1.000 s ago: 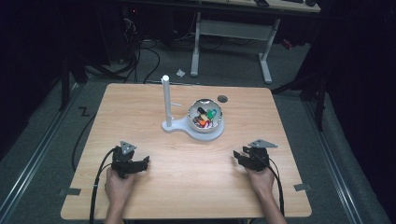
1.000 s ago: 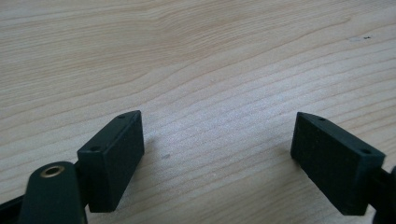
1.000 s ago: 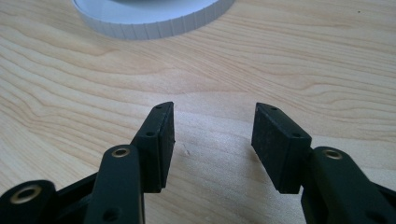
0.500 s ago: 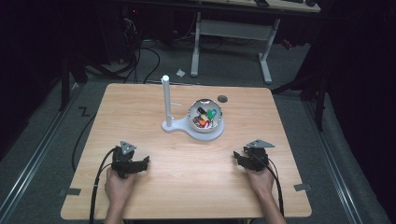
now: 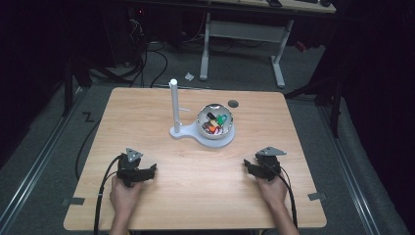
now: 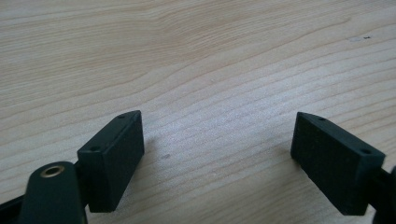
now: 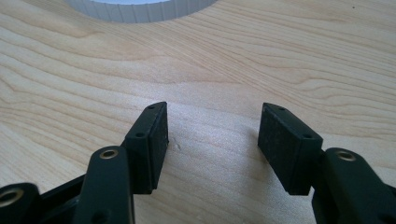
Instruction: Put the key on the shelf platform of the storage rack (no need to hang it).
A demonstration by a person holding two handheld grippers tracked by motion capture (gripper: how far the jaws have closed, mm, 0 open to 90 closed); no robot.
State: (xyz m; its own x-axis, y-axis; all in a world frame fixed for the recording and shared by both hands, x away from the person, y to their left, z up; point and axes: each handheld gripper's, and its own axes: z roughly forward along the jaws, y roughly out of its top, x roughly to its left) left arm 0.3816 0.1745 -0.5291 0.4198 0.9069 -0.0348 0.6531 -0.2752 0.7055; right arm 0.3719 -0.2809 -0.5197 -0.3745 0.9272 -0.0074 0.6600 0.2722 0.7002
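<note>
A metal bowl (image 5: 214, 122) with several small coloured pieces sits on a white stand (image 5: 193, 134) that carries an upright white post (image 5: 173, 105), at the middle of the wooden table (image 5: 195, 196). My left gripper (image 5: 149, 171) (image 6: 217, 130) rests near the front left, open, with bare wood between its pads. My right gripper (image 5: 248, 166) (image 7: 212, 121) rests near the front right. Its jaws have just been opening and stand open with nothing between them. The stand's ribbed white edge (image 7: 140, 9) lies ahead of the right gripper.
A small dark round hole (image 5: 233, 103) marks the table behind the bowl. A desk frame (image 5: 244, 34) and cables (image 5: 147, 54) stand on the floor beyond the far edge. Black cables trail from both grippers toward the front edge.
</note>
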